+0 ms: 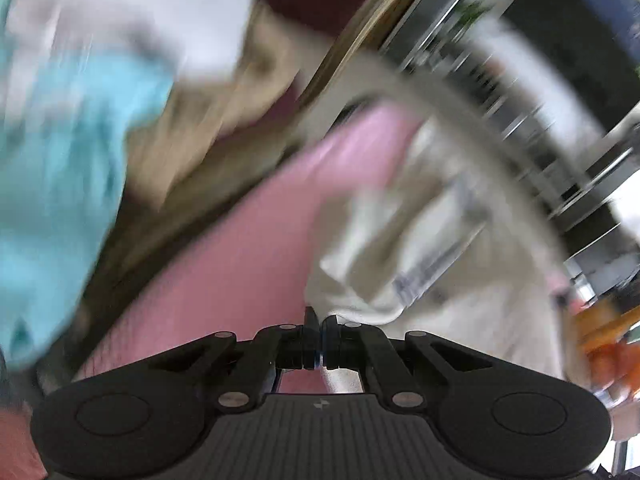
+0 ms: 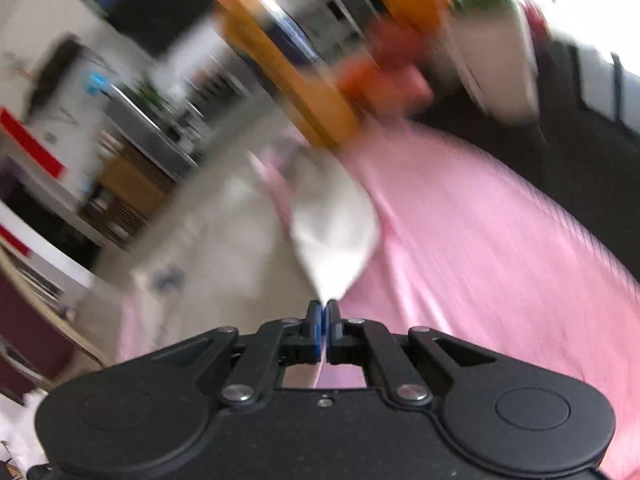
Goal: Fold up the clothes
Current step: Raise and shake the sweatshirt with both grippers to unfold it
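Both views are motion-blurred. A white garment (image 1: 400,248) lies crumpled over a pink cloth-covered surface (image 1: 240,240). My left gripper (image 1: 320,320) is shut on an edge of the white garment, which runs up and right from the fingertips. In the right wrist view my right gripper (image 2: 323,307) is shut on a corner of the white garment (image 2: 332,232), which rises as a taut pointed fold above the pink surface (image 2: 480,240).
A pile of other clothes lies at the left: a turquoise piece (image 1: 60,180), a white piece (image 1: 140,12) and a beige piece (image 1: 224,120). Orange and red objects (image 2: 384,68) and a wooden piece (image 2: 288,68) stand beyond the pink surface. Room furniture shows blurred behind.
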The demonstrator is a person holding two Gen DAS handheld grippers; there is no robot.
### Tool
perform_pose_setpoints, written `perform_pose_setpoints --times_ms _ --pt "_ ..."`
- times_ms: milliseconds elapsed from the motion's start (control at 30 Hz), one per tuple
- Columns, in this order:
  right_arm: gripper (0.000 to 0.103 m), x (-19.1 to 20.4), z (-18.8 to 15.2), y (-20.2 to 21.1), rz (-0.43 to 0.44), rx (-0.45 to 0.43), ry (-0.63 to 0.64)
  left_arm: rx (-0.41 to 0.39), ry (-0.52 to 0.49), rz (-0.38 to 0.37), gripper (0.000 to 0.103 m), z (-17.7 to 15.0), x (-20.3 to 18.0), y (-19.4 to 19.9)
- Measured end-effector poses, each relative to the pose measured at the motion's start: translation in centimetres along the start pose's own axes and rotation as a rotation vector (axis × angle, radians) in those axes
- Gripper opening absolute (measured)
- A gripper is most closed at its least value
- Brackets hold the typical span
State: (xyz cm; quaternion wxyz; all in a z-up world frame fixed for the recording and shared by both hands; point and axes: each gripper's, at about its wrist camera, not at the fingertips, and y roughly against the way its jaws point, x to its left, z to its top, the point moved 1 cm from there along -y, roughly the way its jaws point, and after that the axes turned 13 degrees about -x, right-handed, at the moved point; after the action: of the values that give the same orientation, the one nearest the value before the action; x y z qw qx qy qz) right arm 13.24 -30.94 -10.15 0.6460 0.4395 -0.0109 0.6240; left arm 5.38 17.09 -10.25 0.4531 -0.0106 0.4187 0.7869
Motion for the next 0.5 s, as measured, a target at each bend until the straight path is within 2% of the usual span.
perform_pose_setpoints --times_ms 33,67,200,333,500 --pt "0.002 -0.7 -0.7 -0.6 -0.02 0.038 -0.019 0.025 -0.011 0.018 0.0 -0.4 0.1 -0.4" --pt "0.002 -0.5 -0.9 -0.5 -0.019 0.039 -0.004 0.022 -0.029 0.024 0.0 -0.3 -0.2 -0.4" --pt "0.002 0.2 -1.4 0.3 0.004 0.018 0.039 -0.034 -0.07 -0.001 0.0 0.3 -1.0 1.3" --pt "0.002 1.8 0.3 1.6 0.058 -0.036 0.023 -0.083 -0.053 -0.072 0.0 1.9 -1.8 3.1" --pt "0.002 4.3 4.2 4.4 0.135 -0.112 0.002 -0.185 -0.04 -0.156 0.0 5.4 -3.4 6.4"
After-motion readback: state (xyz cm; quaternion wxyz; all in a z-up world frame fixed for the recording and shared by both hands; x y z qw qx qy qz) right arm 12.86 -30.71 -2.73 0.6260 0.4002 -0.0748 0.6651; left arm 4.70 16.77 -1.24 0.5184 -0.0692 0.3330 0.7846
